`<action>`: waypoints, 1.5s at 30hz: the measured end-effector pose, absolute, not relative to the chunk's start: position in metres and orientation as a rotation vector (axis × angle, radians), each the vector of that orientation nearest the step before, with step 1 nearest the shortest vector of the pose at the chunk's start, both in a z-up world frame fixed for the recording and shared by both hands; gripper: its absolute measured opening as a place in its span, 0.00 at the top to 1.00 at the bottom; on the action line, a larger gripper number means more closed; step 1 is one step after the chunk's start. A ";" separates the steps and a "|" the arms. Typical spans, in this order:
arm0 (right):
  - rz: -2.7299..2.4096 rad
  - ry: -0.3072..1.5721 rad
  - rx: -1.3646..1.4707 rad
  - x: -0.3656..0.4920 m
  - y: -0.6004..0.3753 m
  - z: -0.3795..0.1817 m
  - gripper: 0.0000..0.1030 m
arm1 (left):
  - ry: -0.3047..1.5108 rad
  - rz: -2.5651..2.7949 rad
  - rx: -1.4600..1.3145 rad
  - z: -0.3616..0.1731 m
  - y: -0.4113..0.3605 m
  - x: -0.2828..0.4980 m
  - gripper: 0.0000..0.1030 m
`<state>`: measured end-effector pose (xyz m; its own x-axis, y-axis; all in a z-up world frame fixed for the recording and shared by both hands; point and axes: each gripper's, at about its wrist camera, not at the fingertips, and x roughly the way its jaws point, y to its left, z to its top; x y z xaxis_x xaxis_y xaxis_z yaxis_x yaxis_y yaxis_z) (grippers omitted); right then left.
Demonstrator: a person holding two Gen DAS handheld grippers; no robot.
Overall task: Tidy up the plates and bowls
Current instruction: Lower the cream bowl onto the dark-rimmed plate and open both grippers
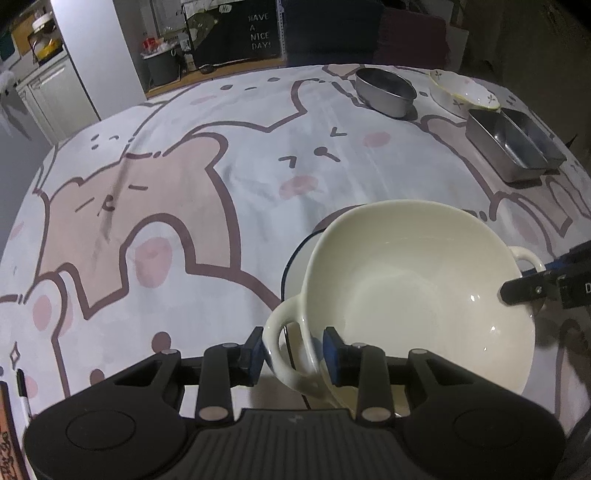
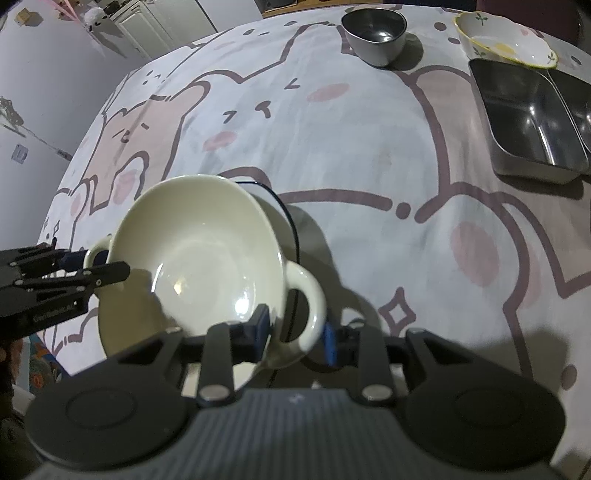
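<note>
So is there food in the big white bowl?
No, the bowl is bare inside, showing only shiny glaze, while tongs pinch its handle.

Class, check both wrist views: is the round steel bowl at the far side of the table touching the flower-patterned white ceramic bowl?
Apart. In the right wrist view, bare tablecloth shows plainly between the round steel bowl and the flower-patterned white ceramic bowl.

I count one cream two-handled bowl [image 1: 417, 291], one blue-rimmed plate [image 1: 295, 258] under it. One round steel bowl [image 1: 384, 90]. One white floral bowl [image 1: 467, 92] with yellow rim. Two rectangular steel trays [image 1: 511, 142] side by side. Total three bowls, one plate, two trays. One marker pen [image 1: 23, 395] at table edge. My two grippers: left gripper [image 1: 293, 356], right gripper [image 2: 295, 334].
</note>
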<state>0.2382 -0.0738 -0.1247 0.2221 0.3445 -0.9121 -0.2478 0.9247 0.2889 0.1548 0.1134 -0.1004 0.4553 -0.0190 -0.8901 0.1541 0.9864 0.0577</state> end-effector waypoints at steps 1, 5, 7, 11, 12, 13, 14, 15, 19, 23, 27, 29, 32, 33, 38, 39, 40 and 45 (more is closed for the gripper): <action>0.410 1.283 0.087 0.238 -0.074 -0.125 0.66 | 1.093 -0.106 0.146 -0.101 0.112 0.154 0.66; 0.415 1.276 0.079 0.237 -0.073 -0.123 0.66 | 1.092 -0.105 0.165 -0.101 0.112 0.154 0.65; 0.413 1.273 0.073 0.236 -0.072 -0.123 0.66 | 1.092 -0.106 0.164 -0.101 0.111 0.154 0.65; 0.414 1.274 0.073 0.237 -0.072 -0.123 0.66 | 1.092 -0.108 0.162 -0.101 0.111 0.154 0.65; 0.414 1.274 0.072 0.237 -0.072 -0.123 0.66 | 1.092 -0.109 0.162 -0.101 0.111 0.154 0.65; 0.415 1.274 0.072 0.237 -0.072 -0.123 0.66 | 1.092 -0.109 0.161 -0.101 0.111 0.154 0.65; 0.414 1.274 0.072 0.237 -0.072 -0.123 0.66 | 1.092 -0.111 0.158 -0.101 0.112 0.154 0.65; 0.415 1.274 0.072 0.237 -0.072 -0.123 0.66 | 1.092 -0.112 0.156 -0.101 0.112 0.154 0.65; 0.419 1.272 0.066 0.236 -0.071 -0.123 0.66 | 1.092 -0.111 0.144 -0.101 0.115 0.154 0.65; 0.428 1.269 0.060 0.236 -0.069 -0.124 0.65 | 1.093 -0.102 0.133 -0.101 0.118 0.154 0.65; 0.432 1.267 0.050 0.236 -0.068 -0.124 0.65 | 1.099 -0.105 0.122 -0.101 0.119 0.153 0.63; 0.431 1.262 0.040 0.236 -0.068 -0.124 0.64 | 1.103 -0.110 0.113 -0.101 0.120 0.154 0.63; 0.421 1.260 0.035 0.237 -0.069 -0.124 0.61 | 1.106 -0.114 0.101 -0.101 0.122 0.154 0.62; 0.416 1.259 0.035 0.237 -0.069 -0.124 0.59 | 1.107 -0.113 0.100 -0.101 0.122 0.154 0.62; 0.413 1.260 0.029 0.237 -0.070 -0.125 0.57 | 1.108 -0.110 0.095 -0.101 0.122 0.155 0.60; 0.412 1.259 0.027 0.236 -0.070 -0.125 0.57 | 1.109 -0.110 0.091 -0.101 0.123 0.155 0.60; 0.412 1.259 0.027 0.236 -0.070 -0.125 0.57 | 1.109 -0.110 0.086 -0.101 0.123 0.155 0.60; 0.412 1.258 0.027 0.236 -0.070 -0.125 0.57 | 1.111 -0.110 0.081 -0.101 0.124 0.155 0.60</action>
